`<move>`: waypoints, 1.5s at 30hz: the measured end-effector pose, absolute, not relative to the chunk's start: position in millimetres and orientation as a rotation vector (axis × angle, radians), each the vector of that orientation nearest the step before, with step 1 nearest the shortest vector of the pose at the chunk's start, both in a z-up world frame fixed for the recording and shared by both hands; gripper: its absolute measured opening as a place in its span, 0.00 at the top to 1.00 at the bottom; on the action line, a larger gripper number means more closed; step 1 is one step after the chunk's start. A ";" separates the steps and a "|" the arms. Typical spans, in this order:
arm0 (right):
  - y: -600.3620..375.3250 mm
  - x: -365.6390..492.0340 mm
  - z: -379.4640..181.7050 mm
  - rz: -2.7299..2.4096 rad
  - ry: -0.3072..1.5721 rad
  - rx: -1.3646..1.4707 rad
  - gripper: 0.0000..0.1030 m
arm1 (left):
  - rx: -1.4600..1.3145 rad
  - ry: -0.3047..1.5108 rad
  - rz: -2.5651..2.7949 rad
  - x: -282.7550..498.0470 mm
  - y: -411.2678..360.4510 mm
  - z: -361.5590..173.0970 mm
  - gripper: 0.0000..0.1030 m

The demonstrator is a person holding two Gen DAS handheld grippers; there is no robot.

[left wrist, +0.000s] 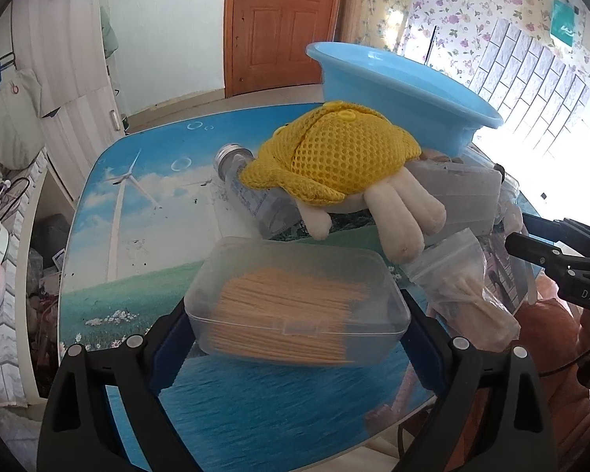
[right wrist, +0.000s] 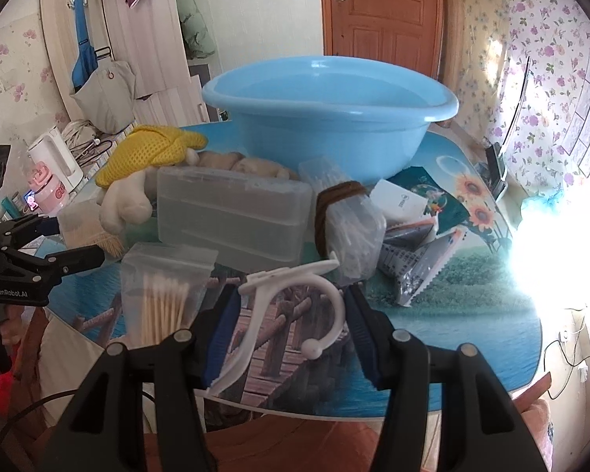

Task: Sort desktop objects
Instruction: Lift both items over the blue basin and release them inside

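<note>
My left gripper (left wrist: 295, 326) is shut on a clear box of toothpicks (left wrist: 299, 306), held just above the table (left wrist: 137, 267). My right gripper (right wrist: 291, 322) is shut on a white plastic hook (right wrist: 283, 303) near the table's front edge. A blue basin (right wrist: 330, 118) stands at the back; it also shows in the left wrist view (left wrist: 405, 90). A yellow mesh plush toy (left wrist: 334, 157) lies in front of it over a clear bottle (left wrist: 247, 192). A bag of cotton swabs (right wrist: 165, 295) lies left of the right gripper.
A frosted plastic case (right wrist: 232, 220), a bundle of clear packets tied with a brown band (right wrist: 346, 220), a white card (right wrist: 401, 204) and foil sachets (right wrist: 413, 259) crowd the table in front of the basin. A wooden door (left wrist: 283, 19) is behind.
</note>
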State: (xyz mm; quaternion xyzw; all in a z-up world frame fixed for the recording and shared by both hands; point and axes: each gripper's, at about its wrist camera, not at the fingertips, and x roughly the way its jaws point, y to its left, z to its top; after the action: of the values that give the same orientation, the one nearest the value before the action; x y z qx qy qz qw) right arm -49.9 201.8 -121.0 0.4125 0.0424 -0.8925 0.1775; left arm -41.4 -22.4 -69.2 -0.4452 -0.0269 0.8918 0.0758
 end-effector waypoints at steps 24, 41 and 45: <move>209.8 -51.1 -59.9 -2.576 0.027 0.928 0.48 | -1.104 -0.134 2.755 -51.1 -21.5 9.0 0.09; 217.1 -115.5 -33.6 -2.601 -0.015 0.766 0.48 | -1.065 -0.043 2.710 -123.7 21.1 28.6 0.09; 222.1 -136.0 -37.0 -2.611 -0.034 0.752 0.48 | -1.069 -0.018 2.703 -150.8 33.8 29.1 0.09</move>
State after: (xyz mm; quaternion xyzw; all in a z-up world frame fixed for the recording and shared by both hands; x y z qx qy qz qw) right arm -136.0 222.1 -37.0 0.2704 -0.0123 -0.9393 0.2108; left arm -150.8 33.8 29.1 -0.3651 -0.0062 0.9236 0.1170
